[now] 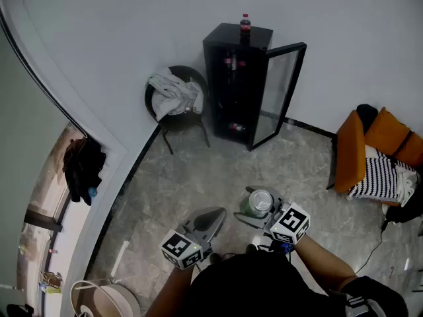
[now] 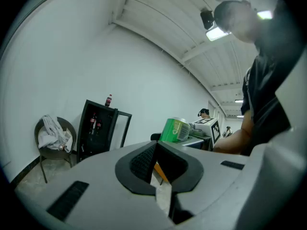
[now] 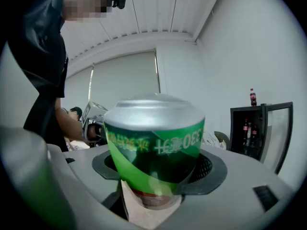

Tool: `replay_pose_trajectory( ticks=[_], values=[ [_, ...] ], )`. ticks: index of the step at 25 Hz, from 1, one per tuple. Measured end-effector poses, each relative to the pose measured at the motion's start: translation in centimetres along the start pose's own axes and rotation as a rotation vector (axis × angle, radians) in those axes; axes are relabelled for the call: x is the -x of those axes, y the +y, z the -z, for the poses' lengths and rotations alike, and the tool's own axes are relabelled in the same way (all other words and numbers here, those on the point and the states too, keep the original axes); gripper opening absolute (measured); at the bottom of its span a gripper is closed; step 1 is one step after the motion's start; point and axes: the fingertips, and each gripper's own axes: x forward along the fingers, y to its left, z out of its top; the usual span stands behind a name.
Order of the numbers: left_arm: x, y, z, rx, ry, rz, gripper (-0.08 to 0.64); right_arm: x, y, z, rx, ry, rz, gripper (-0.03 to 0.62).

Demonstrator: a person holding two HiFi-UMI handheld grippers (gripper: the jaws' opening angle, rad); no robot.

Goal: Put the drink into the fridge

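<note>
My right gripper [image 1: 259, 207] is shut on a green drink can [image 1: 258, 202] with a silver top, held upright at waist height. In the right gripper view the can [image 3: 154, 143] fills the space between the pads. The left gripper [image 1: 210, 221] hangs beside it, shut with nothing in it; its pads meet in the left gripper view [image 2: 154, 151], where the can [image 2: 175, 129] shows to the right. The black fridge [image 1: 236, 84] stands against the far wall, some way ahead, with its glass door [image 1: 281, 91] swung open to the right. Cola bottles [image 1: 231, 63] stand inside it.
A cola bottle [image 1: 245, 24] stands on top of the fridge. A round black chair [image 1: 175, 98] heaped with pale cloth sits left of the fridge. An orange chair [image 1: 360, 144] with a striped cloth [image 1: 380, 177] is at the right. Grey stone floor lies between me and the fridge.
</note>
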Motion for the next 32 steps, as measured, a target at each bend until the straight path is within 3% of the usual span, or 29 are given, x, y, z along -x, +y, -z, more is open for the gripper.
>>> replay_pose_trajectory(
  ticks=[12,32],
  values=[
    [-0.6,0.3,2.1,-0.009,0.032,-0.03,0.012,0.2,-0.8,1.1,-0.043,0.005,0.036,0.351],
    [-2.4,-1.5,3.7,0.001,0.057,-0.065,0.012,3.1,-1.8,2.6,-0.076,0.018,0.024,0.351]
  ],
)
